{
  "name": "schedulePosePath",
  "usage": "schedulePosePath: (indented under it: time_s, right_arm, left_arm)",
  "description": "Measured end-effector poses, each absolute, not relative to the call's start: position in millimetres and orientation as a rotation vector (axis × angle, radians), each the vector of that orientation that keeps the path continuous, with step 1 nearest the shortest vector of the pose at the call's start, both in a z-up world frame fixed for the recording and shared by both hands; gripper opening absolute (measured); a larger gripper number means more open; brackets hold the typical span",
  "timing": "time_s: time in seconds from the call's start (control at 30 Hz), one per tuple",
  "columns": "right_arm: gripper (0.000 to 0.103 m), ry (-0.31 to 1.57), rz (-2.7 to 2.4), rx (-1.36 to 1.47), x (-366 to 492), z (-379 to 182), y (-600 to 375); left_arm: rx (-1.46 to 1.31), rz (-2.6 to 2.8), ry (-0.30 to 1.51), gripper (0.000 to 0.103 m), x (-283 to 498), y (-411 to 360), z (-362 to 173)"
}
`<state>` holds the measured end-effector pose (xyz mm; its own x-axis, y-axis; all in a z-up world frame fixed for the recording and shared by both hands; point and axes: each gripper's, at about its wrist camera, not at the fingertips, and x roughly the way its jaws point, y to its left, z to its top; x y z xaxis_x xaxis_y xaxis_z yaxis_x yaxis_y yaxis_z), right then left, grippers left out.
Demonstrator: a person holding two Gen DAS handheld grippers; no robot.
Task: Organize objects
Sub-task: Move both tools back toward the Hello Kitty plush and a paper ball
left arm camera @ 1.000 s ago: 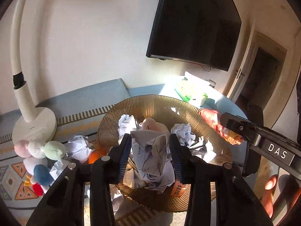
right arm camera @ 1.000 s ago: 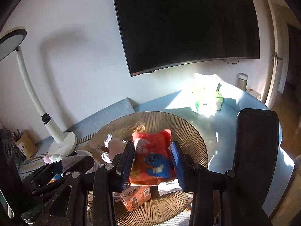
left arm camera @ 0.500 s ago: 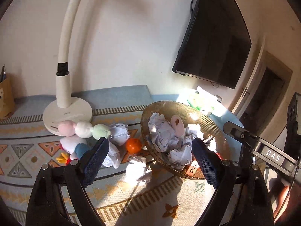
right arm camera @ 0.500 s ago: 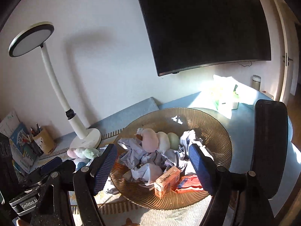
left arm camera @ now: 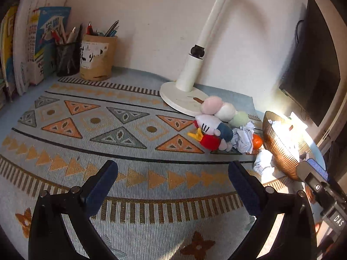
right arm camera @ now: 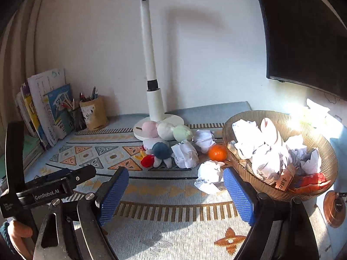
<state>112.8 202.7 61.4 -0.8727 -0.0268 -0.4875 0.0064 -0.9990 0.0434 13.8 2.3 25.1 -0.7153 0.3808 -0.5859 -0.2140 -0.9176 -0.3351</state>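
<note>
A ribbed amber bowl [right arm camera: 325, 151] at the right holds crumpled paper, a small box and a red packet [right arm camera: 310, 181]; it also shows in the left wrist view [left arm camera: 279, 153]. On the patterned mat lie plush toys [right arm camera: 160, 149], crumpled paper balls [right arm camera: 209, 176] and an orange [right arm camera: 216, 151]. The toys [left arm camera: 214, 130] and orange [left arm camera: 257, 141] also show in the left wrist view. My left gripper [left arm camera: 173, 186] is open and empty above the mat. My right gripper [right arm camera: 175, 195] is open and empty, left of the bowl.
A white desk lamp [right arm camera: 155, 108] stands behind the toys. Pen holders [left arm camera: 97, 56] and upright books [left arm camera: 32, 43] line the far left wall. A dark screen [right arm camera: 303, 32] hangs at the right. A round wooden coaster [right arm camera: 334, 208] lies by the bowl.
Both grippers opened, dropping the crumpled paper and red packet into the bowl, then pulled back and swung left over the mat.
</note>
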Motion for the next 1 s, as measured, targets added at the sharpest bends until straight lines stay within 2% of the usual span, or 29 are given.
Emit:
schedulePosePath:
  time_s: [0.2, 0.43, 0.73, 0.9, 0.97, 1.0]
  right_arm:
    - [0.089, -0.028, -3.044, 0.968, 91.7, 31.1, 202.9]
    - [0.092, 0.008, -2.951, 1.222, 68.8, 12.0, 201.1]
    - [0.092, -0.029, -2.951, 1.195, 71.1, 14.2, 204.1]
    - [0.092, -0.202, -2.787, 1.210, 58.8, 17.7, 222.3]
    - [0.085, -0.198, -2.742, 1.242, 47.5, 21.3, 226.2]
    - [0.084, -0.154, -2.763, 1.243, 42.9, 26.3, 226.4]
  left_arm:
    - [-1.100, 2.461, -0.538, 0.101, -0.8, -10.2, 5.5]
    - [-1.121, 2.453, -0.531, 0.101, 2.8, -6.4, 2.8]
    - [-1.135, 2.462, -0.503, 0.101, 2.9, -3.6, 2.9]
    - [-1.204, 2.366, -0.566, 0.101, -7.3, -2.8, 6.2]
    - [-1.276, 2.309, -0.607, 0.101, -21.1, 1.7, 14.1]
    - [-1.296, 2.283, -0.611, 0.101, -29.9, 6.4, 19.6]
